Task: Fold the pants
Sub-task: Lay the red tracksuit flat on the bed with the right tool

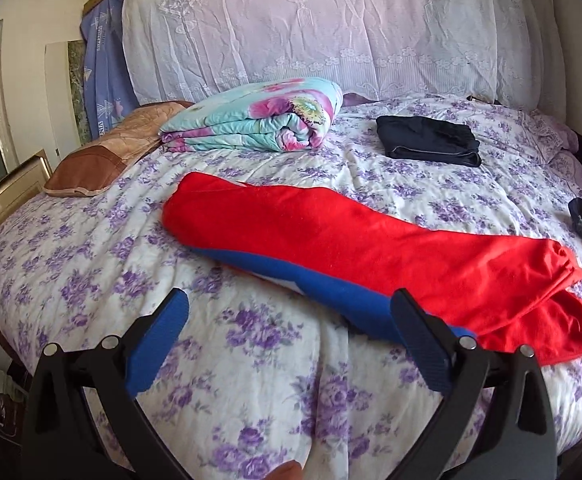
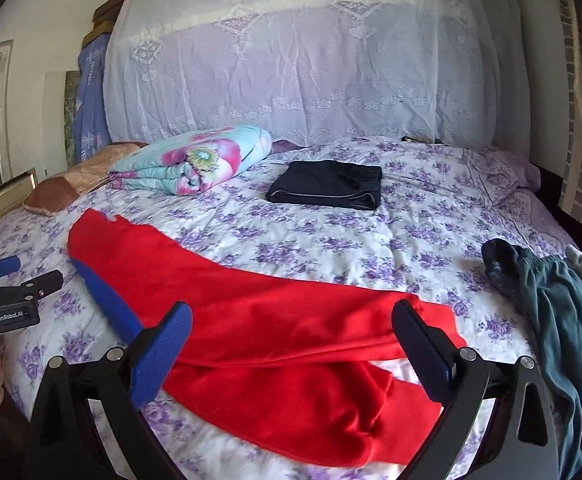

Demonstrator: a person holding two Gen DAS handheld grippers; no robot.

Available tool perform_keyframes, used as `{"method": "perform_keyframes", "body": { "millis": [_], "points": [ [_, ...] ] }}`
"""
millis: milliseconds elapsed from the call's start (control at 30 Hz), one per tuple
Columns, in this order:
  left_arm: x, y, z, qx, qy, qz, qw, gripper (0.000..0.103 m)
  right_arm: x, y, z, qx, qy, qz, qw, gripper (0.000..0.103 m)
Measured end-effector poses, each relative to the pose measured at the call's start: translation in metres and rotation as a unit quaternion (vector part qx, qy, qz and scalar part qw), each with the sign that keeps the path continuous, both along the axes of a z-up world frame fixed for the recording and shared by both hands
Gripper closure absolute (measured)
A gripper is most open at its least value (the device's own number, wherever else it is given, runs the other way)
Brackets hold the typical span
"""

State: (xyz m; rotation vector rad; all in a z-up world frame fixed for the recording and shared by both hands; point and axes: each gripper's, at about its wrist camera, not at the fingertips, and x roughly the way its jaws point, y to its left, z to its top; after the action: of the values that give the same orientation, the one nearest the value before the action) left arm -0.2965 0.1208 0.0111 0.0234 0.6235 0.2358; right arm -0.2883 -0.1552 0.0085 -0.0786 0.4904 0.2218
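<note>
Red pants (image 1: pixel 363 248) with a blue side stripe (image 1: pixel 347 300) lie lengthwise across the bed, folded leg on leg; they also show in the right wrist view (image 2: pixel 275 344). My left gripper (image 1: pixel 291 308) is open and empty, hovering just in front of the pants' blue edge. My right gripper (image 2: pixel 291 324) is open and empty above the pants' wider, rumpled end. The left gripper (image 2: pixel 19 276) also shows at the far left of the right wrist view.
The bed has a purple floral sheet (image 1: pixel 251 380). Folded dark pants (image 1: pixel 429 140) lie further back. A folded floral quilt (image 1: pixel 251 120) and a brown pillow (image 1: pixel 103 156) lie at the back left. Grey-green and dark clothes (image 2: pixel 551 312) are heaped at the right edge.
</note>
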Motion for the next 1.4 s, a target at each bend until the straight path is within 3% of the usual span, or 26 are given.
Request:
{"method": "perform_keyframes", "body": {
  "millis": [200,600,1167,1400],
  "points": [
    [-0.012,0.006,0.004,-0.002,-0.013,0.006,0.9999,0.005,-0.008,0.021,0.010,-0.024,-0.014,0.018,0.999,0.003],
    [-0.010,0.007,0.002,-0.004,-0.009,0.004,0.9999,0.004,-0.001,0.017,0.000,0.002,0.018,0.016,1.000,0.003],
    [-0.008,0.001,-0.001,-0.006,-0.008,0.003,0.9999,0.005,0.000,0.015,-0.009,0.007,0.027,0.012,1.000,0.003],
    [-0.007,0.013,-0.009,-0.035,-0.001,0.008,0.9994,0.005,0.001,0.013,-0.014,0.005,0.034,0.007,0.999,0.003]
  ]
}}
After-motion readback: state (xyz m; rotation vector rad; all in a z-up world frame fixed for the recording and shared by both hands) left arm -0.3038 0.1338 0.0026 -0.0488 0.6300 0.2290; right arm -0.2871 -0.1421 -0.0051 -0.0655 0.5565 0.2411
